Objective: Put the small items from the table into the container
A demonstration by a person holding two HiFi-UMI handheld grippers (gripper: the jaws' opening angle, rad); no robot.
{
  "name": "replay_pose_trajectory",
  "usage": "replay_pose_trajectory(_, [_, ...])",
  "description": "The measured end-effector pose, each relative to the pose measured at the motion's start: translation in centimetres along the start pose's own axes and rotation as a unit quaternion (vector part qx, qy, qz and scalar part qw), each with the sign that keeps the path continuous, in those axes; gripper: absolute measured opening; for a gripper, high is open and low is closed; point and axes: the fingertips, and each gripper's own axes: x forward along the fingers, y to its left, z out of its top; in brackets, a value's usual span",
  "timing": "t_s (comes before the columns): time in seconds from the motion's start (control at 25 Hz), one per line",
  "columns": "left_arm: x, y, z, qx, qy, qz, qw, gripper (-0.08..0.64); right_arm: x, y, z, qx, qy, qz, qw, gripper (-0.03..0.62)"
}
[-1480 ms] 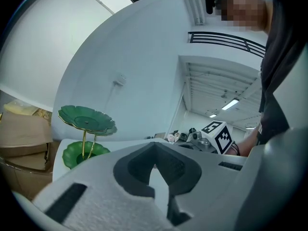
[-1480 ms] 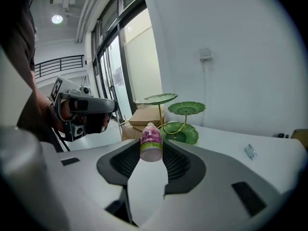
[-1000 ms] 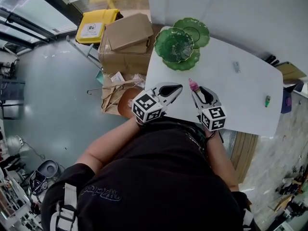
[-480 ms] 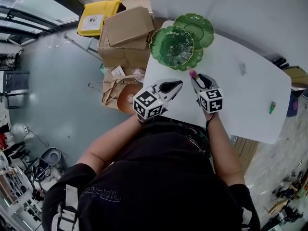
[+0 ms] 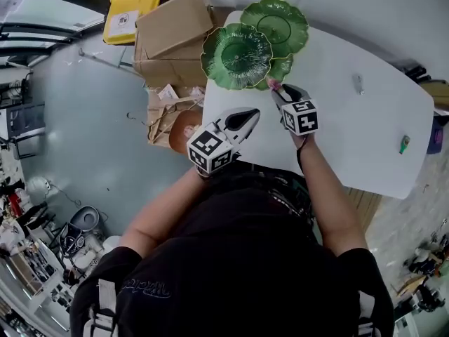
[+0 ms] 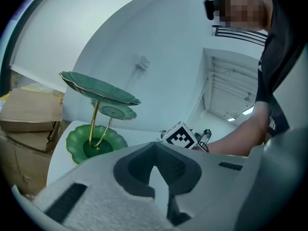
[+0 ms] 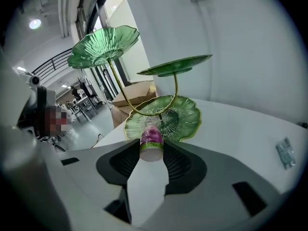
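Note:
A green three-tier leaf dish stand (image 5: 238, 55) stands at the far left corner of the white table (image 5: 351, 139). My right gripper (image 5: 277, 90) is shut on a small bottle with a pink label (image 5: 273, 85), right at the edge of the stand's lowest dish (image 5: 282, 69). In the right gripper view the bottle (image 7: 152, 141) sits between the pads, just in front of that dish (image 7: 180, 117). My left gripper (image 5: 254, 112) hovers over the table's near left part, shut with nothing in it, and from it I see the stand (image 6: 98, 88).
A small clear packet (image 5: 358, 84) lies on the far side of the table, and a small green item (image 5: 404, 144) near its right edge. Cardboard boxes (image 5: 172, 37) and a yellow bin (image 5: 126, 16) stand on the floor left of the table.
My right gripper has carried the bottle down and forward, up to the edge of the green stand's lowest dish. The left gripper has sunk a little towards the table.

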Motion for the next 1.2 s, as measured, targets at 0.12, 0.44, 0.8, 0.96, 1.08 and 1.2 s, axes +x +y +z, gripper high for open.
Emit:
replay_pose_trajectory(0.12, [-0.3, 0.0, -0.5, 0.007, 0.002, 0.008, 0.9999, 0.006, 0.3, -0.2, 0.0, -0.002, -0.001, -0.003, 1.0, 0.158])
replay_pose_trajectory(0.44, [-2.0, -0.4, -0.6, 0.016, -0.002, 0.007, 0.9998, 0.006, -0.4, 1.1, 0.6, -0.014, -0.028, -0.009, 0.999, 0.158])
replay_pose_trajectory(0.8, [-5.6, -2.6, 1.0, 0.045, -0.021, -0.023, 0.9985, 0.006, -7.0, 6.7, 1.8, -0.037, -0.093, -0.015, 0.995, 0.156])
replay_pose_trajectory(0.96, [-7.6, -4.4, 2.8, 0.063, -0.038, -0.048, 0.9962, 0.006, -10.2, 11.1, 3.1, -0.069, -0.126, -0.006, 0.99, 0.156])
replay_pose_trajectory(1.08, [-9.1, -6.0, 4.0, 0.073, -0.049, -0.065, 0.994, 0.006, -13.1, 14.1, 4.3, -0.076, -0.163, -0.004, 0.984, 0.143])
replay_pose_trajectory(1.2, [-10.2, -7.4, 4.2, 0.08, -0.055, -0.079, 0.9921, 0.006, -15.9, 16.7, 4.8, -0.083, -0.2, -0.014, 0.976, 0.081])
